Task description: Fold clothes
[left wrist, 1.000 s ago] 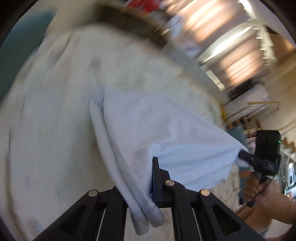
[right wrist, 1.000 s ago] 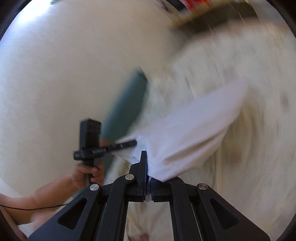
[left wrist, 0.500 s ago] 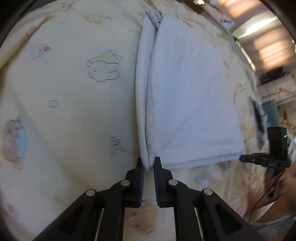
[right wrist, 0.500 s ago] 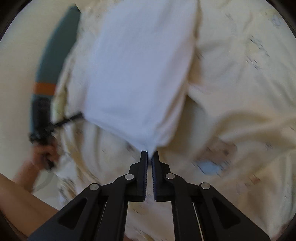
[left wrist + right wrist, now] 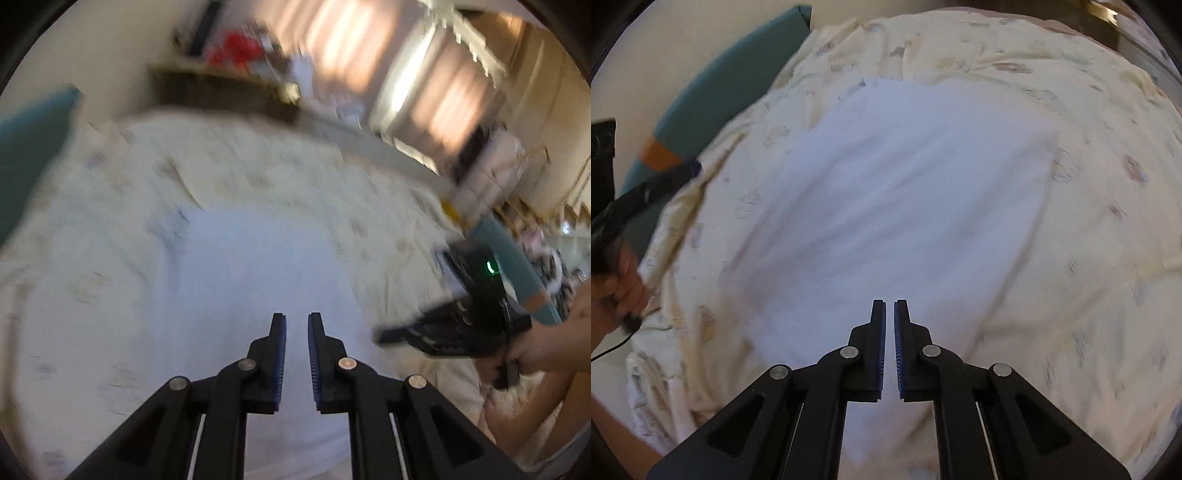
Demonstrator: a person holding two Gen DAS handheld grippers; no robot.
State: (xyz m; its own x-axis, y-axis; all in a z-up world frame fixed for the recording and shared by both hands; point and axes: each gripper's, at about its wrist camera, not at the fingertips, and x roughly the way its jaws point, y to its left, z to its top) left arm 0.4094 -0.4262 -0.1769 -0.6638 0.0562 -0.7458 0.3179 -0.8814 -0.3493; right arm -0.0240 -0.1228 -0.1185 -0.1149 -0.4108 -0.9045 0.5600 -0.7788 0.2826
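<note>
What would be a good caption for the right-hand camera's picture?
Right gripper, nearly closed and empty, over a folded white garment lying on a patterned bedspread.

The garment (image 5: pixel 905 206) is soft matt pale-blue cloth; under it the bedspread (image 5: pixel 1089 240) is creased, printed cream fabric.

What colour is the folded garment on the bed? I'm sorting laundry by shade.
White, with a faint bluish cast: the folded garment shows best in the right wrist view.

folded garment (image 5: pixel 905 206) on bedspread (image 5: pixel 1089 258), headboard (image 5: pixel 713 99) left
</note>
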